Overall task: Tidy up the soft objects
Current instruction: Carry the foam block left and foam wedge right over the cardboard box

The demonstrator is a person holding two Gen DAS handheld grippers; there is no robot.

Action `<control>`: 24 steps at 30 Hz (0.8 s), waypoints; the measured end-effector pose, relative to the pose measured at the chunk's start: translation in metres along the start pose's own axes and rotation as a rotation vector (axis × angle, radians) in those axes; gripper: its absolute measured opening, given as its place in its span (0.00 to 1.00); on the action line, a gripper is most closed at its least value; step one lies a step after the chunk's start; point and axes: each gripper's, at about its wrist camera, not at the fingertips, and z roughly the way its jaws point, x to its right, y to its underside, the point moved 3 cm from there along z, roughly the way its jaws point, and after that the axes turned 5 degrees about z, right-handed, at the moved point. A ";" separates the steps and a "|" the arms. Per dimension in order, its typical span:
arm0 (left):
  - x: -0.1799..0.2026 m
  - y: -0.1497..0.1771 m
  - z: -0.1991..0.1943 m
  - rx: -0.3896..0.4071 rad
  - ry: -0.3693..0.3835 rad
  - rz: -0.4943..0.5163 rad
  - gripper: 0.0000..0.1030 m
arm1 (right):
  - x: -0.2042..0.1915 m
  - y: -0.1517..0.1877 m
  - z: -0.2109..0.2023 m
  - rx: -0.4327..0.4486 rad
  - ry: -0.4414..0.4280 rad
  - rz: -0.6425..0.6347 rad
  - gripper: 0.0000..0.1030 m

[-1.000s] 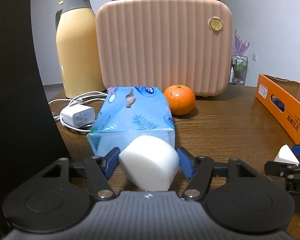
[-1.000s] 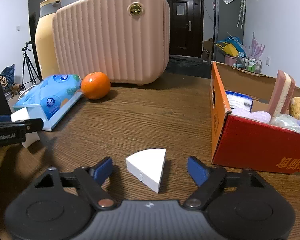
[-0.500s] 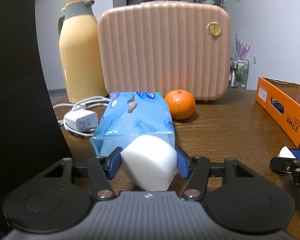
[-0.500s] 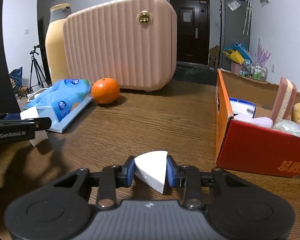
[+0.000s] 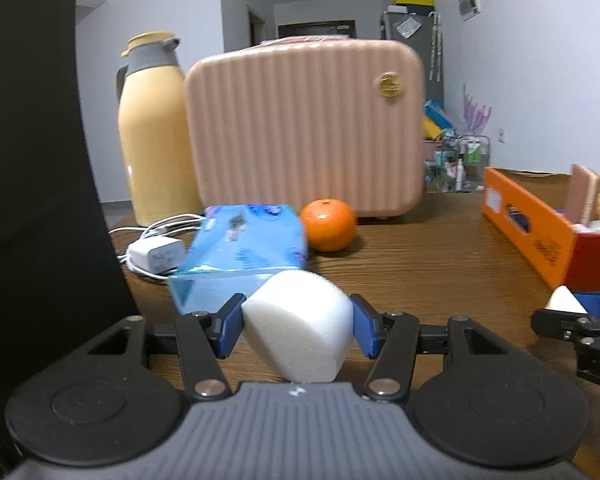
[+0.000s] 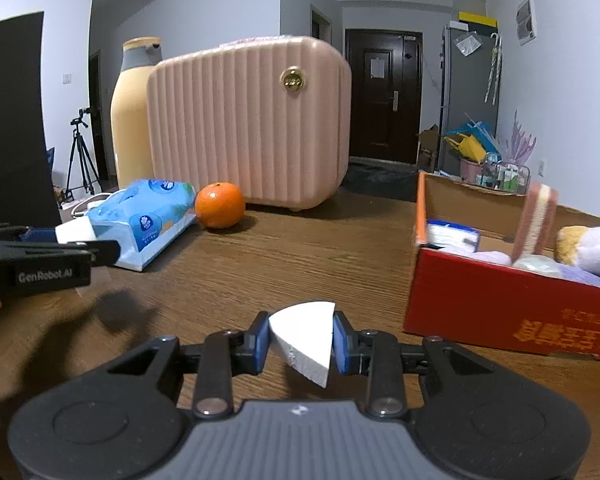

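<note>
My left gripper [image 5: 298, 326] is shut on a thick white foam sponge [image 5: 300, 316], its blue pads pressing both sides, just above the wooden table [image 5: 420, 272]. A flat white foam wedge [image 6: 306, 332] is pinched between the pads of my right gripper [image 6: 300, 338], also a little above the table. To the right stands the red-orange cardboard box [image 6: 500, 312], holding a pink sponge [image 6: 536, 220] on edge, a plush toy [image 6: 592, 248], a small tissue pack and soft cloths. The left gripper [image 6: 52, 256] shows in the right wrist view at far left.
A blue tissue pack [image 5: 244, 248] lies just beyond the left gripper, with an orange [image 5: 328, 224] beside it. Behind them stand a pink ribbed case [image 5: 308, 128] and a yellow thermos jug [image 5: 152, 140]. A white charger [image 5: 156, 254] with cable lies left. A black panel [image 5: 32, 160] blocks the left side.
My right gripper has shut on the white wedge and lifted it off the table. The left gripper has tightened on the sponge and risen slightly, drawing back from the tissue pack.
</note>
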 end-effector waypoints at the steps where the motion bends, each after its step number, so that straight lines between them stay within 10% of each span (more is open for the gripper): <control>1: 0.005 0.000 -0.004 0.005 0.006 0.002 0.55 | 0.002 0.001 -0.004 0.008 0.003 0.000 0.30; 24: 0.121 -0.007 -0.078 0.108 0.084 -0.033 0.55 | 0.085 0.017 -0.098 0.200 0.093 0.020 0.26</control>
